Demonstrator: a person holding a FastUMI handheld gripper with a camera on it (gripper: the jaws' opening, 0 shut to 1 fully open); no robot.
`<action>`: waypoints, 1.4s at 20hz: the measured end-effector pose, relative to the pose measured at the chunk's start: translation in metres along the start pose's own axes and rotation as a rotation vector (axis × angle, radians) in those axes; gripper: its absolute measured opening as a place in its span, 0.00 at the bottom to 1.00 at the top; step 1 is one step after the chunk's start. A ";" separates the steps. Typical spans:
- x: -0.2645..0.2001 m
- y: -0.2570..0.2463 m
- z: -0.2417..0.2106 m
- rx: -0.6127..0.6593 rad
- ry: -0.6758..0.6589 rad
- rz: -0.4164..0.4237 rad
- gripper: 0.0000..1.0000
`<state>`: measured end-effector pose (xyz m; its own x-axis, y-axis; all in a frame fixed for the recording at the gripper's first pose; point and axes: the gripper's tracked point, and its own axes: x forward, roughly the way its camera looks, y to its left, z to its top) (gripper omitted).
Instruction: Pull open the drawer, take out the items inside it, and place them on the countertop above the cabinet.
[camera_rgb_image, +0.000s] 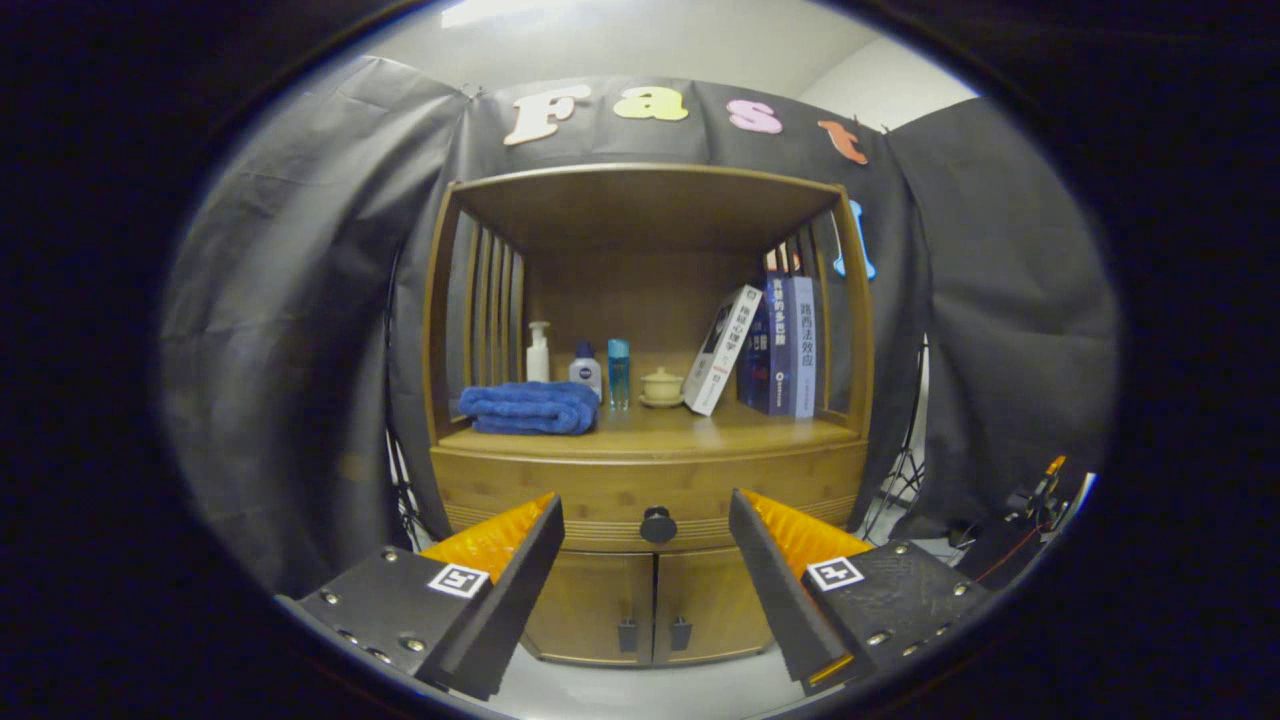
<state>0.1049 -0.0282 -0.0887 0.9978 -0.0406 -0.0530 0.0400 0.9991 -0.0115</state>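
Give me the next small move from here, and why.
Probably move the gripper straight forward toward the drawer knob. The drawer looks fully shut, and the knob sits centred between the open fingers but still beyond them, so nothing is grasped yet. Close on the knob only once the fingers reach either side of it.

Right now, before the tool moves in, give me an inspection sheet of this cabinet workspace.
Surface: countertop of the wooden cabinet, partly occupied.
Job's things: drawer closed, black knob untouched; contents hidden.
Clutter: folded blue towel, white pump bottle, small white bottle, blue bottle, lidded cup on saucer, leaning white book, upright blue books.
Tool: open, fingers wide apart, knob beyond and between them, no contact.
Cables: thin wires on gear beside the right finger.
Surroundings: black cloth wall, double doors below the drawer shut.
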 end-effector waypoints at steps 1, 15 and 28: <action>0.012 0.000 -0.006 0.013 0.002 0.005 1.00; 0.145 -0.015 -0.080 0.044 0.066 -0.005 1.00; 0.173 -0.008 -0.102 0.106 0.078 0.003 0.48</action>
<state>0.2719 -0.0440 -0.1993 0.9909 -0.0337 -0.1307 0.0463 0.9945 0.0944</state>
